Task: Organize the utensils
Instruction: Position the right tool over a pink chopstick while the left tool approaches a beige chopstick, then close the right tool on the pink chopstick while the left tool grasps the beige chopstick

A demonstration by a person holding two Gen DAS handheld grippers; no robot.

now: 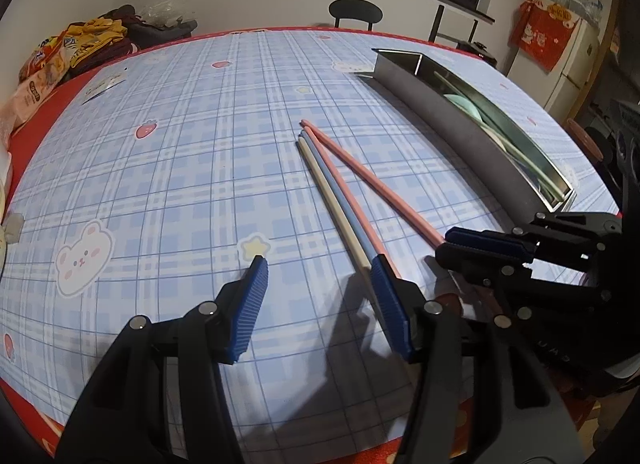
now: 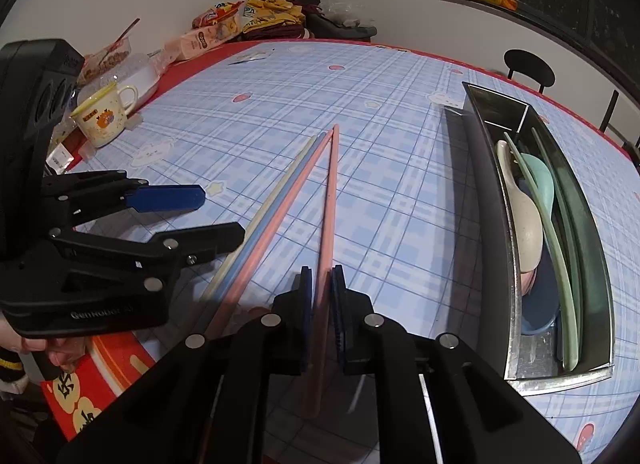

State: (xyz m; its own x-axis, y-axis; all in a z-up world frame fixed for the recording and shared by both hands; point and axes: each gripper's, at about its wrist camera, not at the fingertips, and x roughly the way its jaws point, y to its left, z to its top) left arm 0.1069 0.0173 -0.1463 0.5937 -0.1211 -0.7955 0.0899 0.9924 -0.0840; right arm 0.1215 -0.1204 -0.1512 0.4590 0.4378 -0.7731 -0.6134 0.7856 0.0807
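The pink chopstick (image 2: pixel 330 200) lies on the blue plaid tablecloth (image 2: pixel 380 76) with its near end pinched between the pads of my right gripper (image 2: pixel 322 304), whose jaws are drawn together on it; its long axis runs straight away from that gripper toward the middle of the table, so the stick is a continuation of the line I point along. Its tip meets the tips of three more chopsticks, a second pink one (image 1: pixel 340 184), a blue one (image 1: pixel 332 192) and a cream one (image 1: pixel 320 184), which lie side by side and fan away to the left of mine. My left gripper (image 1: pixel 320 264) hangs over their near ends with its jaws apart, clamped on nothing; its right pad (image 1: pixel 390 300) sits against the blue and cream sticks, and the other pad is well off to the side. The metal utensil tray (image 2: pixel 490 200), already holding spoons and green chopsticks, lies to the right of my right gripper, its length roughly parallel to my stick, so I judge the right hand nearer to it.
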